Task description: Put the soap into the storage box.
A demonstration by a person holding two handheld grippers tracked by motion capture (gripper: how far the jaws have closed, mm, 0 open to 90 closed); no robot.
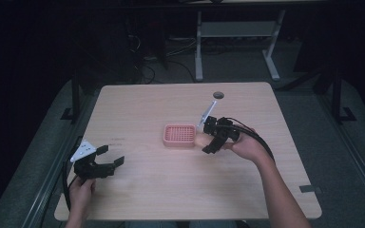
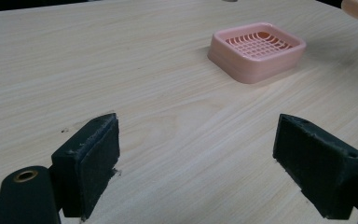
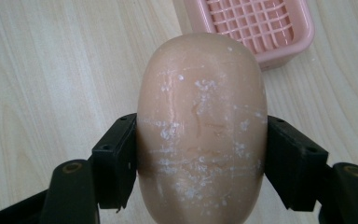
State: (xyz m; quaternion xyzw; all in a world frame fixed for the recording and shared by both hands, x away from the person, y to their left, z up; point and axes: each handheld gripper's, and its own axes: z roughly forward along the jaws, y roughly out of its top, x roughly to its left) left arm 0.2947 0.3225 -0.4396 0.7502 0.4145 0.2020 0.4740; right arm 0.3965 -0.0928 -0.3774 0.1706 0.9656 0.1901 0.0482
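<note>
Table [image 1: 147, 190] scene: right tongs [image 3: 200, 154] are clamped on the soap [image 3: 200, 135], lifted just beside the pink dish [image 1: 179, 135], so pickup is done and placing in the dish remains; left tongs [image 1: 105, 160] rest wide, holding nothing, well apart.

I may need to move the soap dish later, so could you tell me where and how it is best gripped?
Grip the soap dish across its shorter width, jaws on the two long outer walls, coming straight down. It sits flat on the table with low, rounded walls, so a side approach has little to catch; the grid inside offers no hold.
</note>
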